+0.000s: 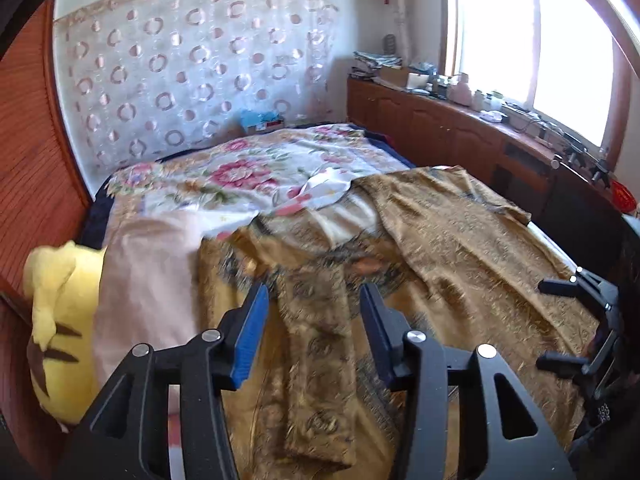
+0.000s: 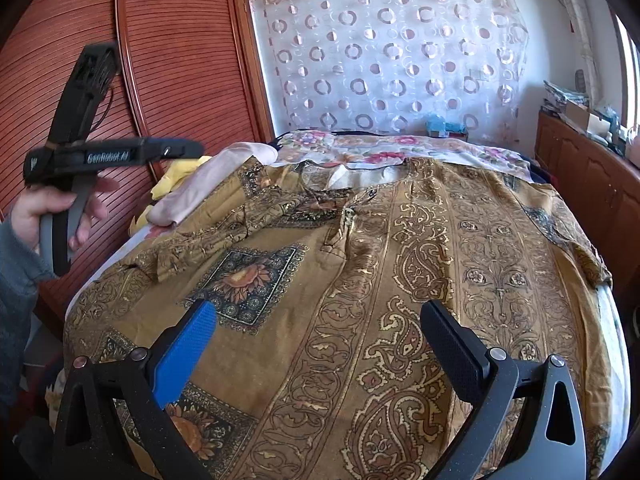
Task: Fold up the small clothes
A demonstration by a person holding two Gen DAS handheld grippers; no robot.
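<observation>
On the far left, a yellow plush (image 1: 60,320) is lying beside the bed (image 2: 612,320), out of the way. Next, the left gripper (image 1: 314,336) is hanging over the folded sleeve (image 1: 316,360), its fingers open and holding nothing, maybe so the fold can lie flat. Across the bed, the brown shirt (image 2: 360,280) is lying spread out, ready for more folds. Over its right half, the right gripper (image 2: 320,344) is waiting with fingers open wide and empty.
</observation>
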